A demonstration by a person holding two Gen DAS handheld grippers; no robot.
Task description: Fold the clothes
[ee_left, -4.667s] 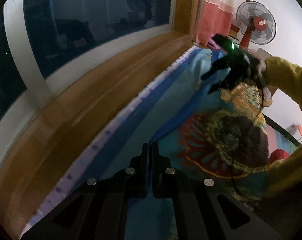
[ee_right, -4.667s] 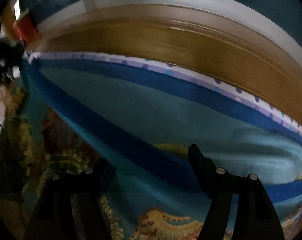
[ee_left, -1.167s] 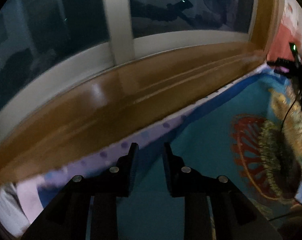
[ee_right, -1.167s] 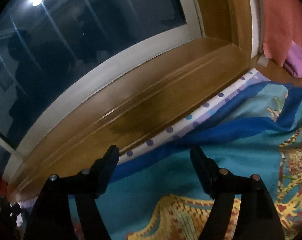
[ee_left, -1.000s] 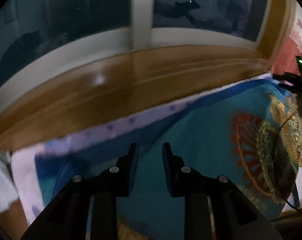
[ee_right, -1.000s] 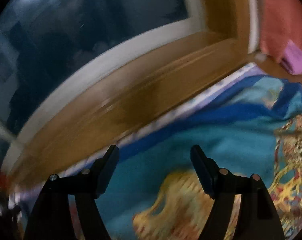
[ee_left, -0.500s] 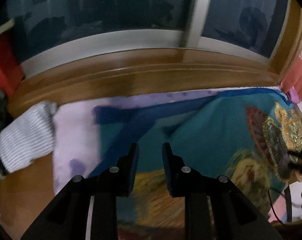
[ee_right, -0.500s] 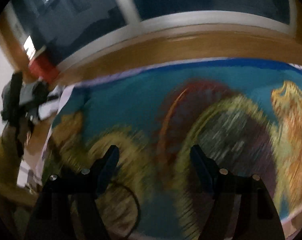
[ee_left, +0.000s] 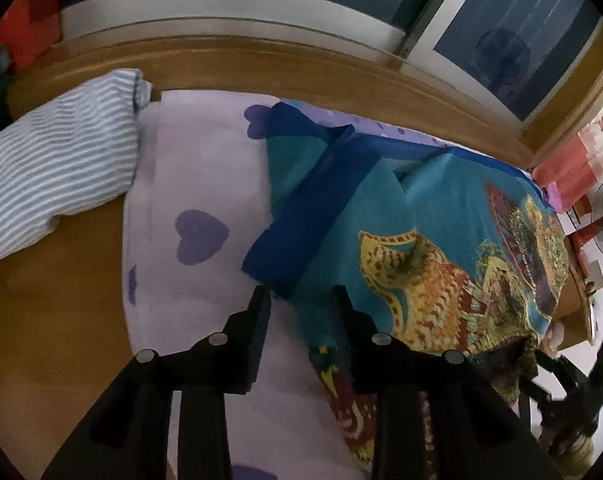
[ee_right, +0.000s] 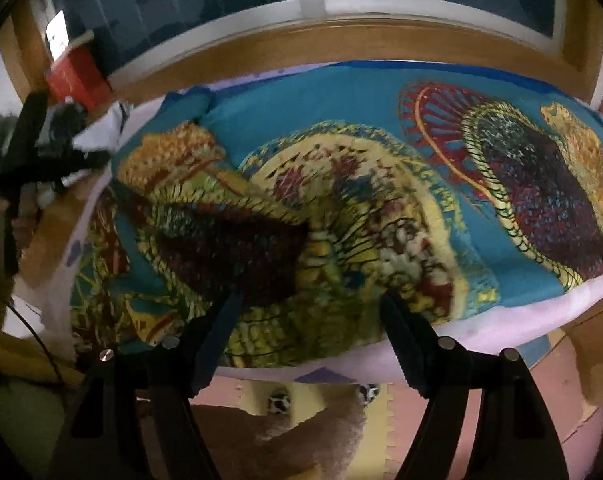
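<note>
Cloth (ee_left: 429, 216) lies spread on the bed sheet (ee_left: 189, 184), blue edge bunched near the left gripper (ee_left: 301, 300), whose empty jaws are opening. Right gripper (ee_right: 309, 308) hangs wide and empty over the near edge. Best next move looks like pinching one layer at each near corner before lifting.

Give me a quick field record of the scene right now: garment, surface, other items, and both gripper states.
garment: teal patterned cloth, blue-bordered end folded over
surface: lilac heart-print sheet
other item: striped cloth, off the sheet's far corner
left hand-held gripper: jaws opening, over the cloth's edge, not pressing on it
right hand-held gripper: open, above the cloth's near edge
</note>
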